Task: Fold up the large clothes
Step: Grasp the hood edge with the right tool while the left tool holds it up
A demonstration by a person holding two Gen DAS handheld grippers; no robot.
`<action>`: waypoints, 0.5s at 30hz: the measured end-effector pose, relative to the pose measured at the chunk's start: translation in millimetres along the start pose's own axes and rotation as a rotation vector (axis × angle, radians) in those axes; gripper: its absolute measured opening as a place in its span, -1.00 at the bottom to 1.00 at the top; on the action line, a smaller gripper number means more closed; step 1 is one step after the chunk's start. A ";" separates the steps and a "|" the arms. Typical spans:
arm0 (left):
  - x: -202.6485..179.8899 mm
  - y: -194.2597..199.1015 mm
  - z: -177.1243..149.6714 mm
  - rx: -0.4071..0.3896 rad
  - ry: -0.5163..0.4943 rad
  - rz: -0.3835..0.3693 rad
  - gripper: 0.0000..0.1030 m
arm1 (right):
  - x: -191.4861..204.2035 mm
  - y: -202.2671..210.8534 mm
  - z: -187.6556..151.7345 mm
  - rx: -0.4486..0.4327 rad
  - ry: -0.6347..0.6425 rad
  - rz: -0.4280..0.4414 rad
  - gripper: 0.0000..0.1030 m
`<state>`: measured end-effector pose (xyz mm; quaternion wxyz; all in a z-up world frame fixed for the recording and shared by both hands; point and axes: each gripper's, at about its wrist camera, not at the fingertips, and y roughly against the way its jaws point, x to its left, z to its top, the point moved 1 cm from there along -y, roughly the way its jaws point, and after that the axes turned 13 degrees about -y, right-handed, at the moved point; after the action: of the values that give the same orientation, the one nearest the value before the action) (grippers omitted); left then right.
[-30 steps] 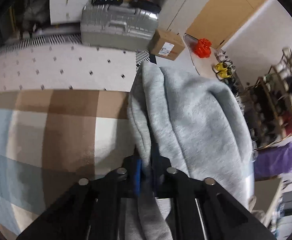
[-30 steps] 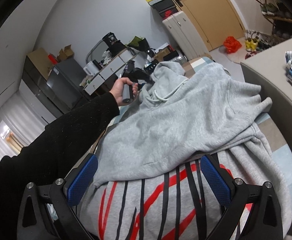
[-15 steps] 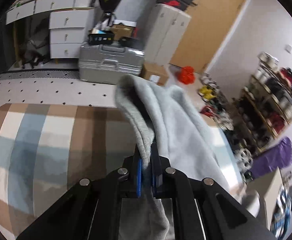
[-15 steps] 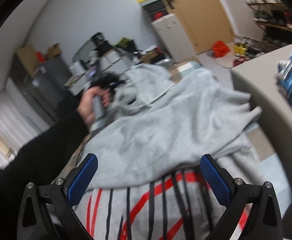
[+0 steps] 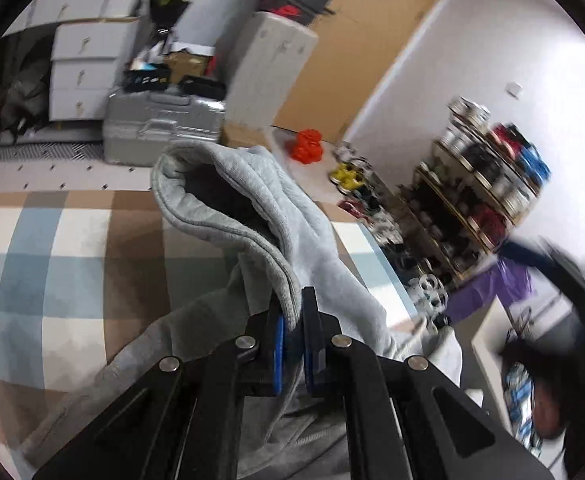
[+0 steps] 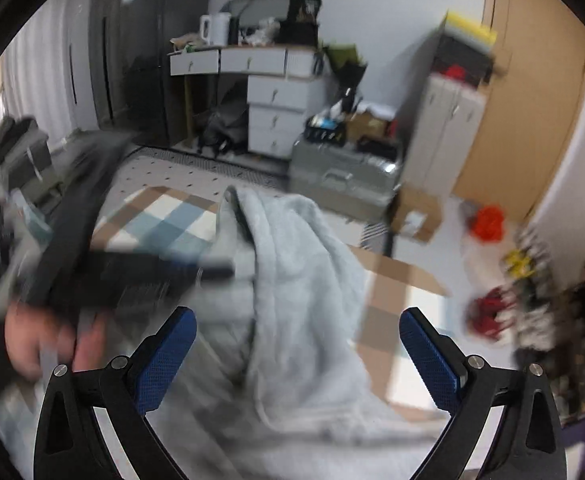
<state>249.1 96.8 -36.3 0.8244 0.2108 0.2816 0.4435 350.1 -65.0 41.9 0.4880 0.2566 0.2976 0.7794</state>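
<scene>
A grey hoodie hangs lifted above the plaid bed cover. My left gripper is shut on the stitched rim of its hood, and the cloth droops on both sides of the jaws. In the right wrist view the same hoodie drapes just ahead of my right gripper, which stands wide open with nothing between its blue pads. The left gripper shows there as a dark blur at the left, held by a hand. The whole right view is smeared by motion.
Beyond the bed stand a silver suitcase, white drawers, a cardboard box and a tall white cabinet. A shoe rack and a red bag sit on the right by the wooden door.
My left gripper lifted the hood higher off the bed, then held still. My right gripper swung fast away from the hem and the striped garment, rolling, and now faces the hood beside the left hand.
</scene>
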 end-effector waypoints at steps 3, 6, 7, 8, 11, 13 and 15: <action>-0.2 0.2 -1.3 -0.003 -0.025 -0.042 -0.95 | 7.0 -34.8 23.1 0.045 -0.001 0.010 0.97; 1.4 -1.8 -2.6 -0.012 -0.025 -0.076 -0.95 | 16.5 -60.1 32.4 0.046 0.013 0.048 0.93; 2.9 -1.9 -4.8 -0.015 -0.024 -0.083 -0.95 | 19.5 -69.8 32.5 0.058 0.010 0.049 0.93; 3.4 -3.0 -5.1 -0.016 -0.027 -0.094 -0.95 | 20.3 -82.3 31.7 0.077 0.002 0.024 0.93; 5.8 -4.0 -5.2 -0.028 -0.021 -0.111 -0.95 | 27.2 -104.2 26.5 0.128 0.024 0.010 0.76; 8.1 -5.7 -4.6 -0.033 -0.008 -0.123 -0.95 | 25.6 -113.0 23.8 0.123 0.018 -0.054 0.76; 9.3 -7.5 -4.8 -0.038 -0.005 -0.119 -0.95 | 16.8 -122.7 24.9 0.142 -0.037 -0.066 0.64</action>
<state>254.8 101.3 -47.0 0.8539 0.1791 0.2829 0.3983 435.2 -1.8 -26.8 0.4996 0.2950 0.3513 0.7348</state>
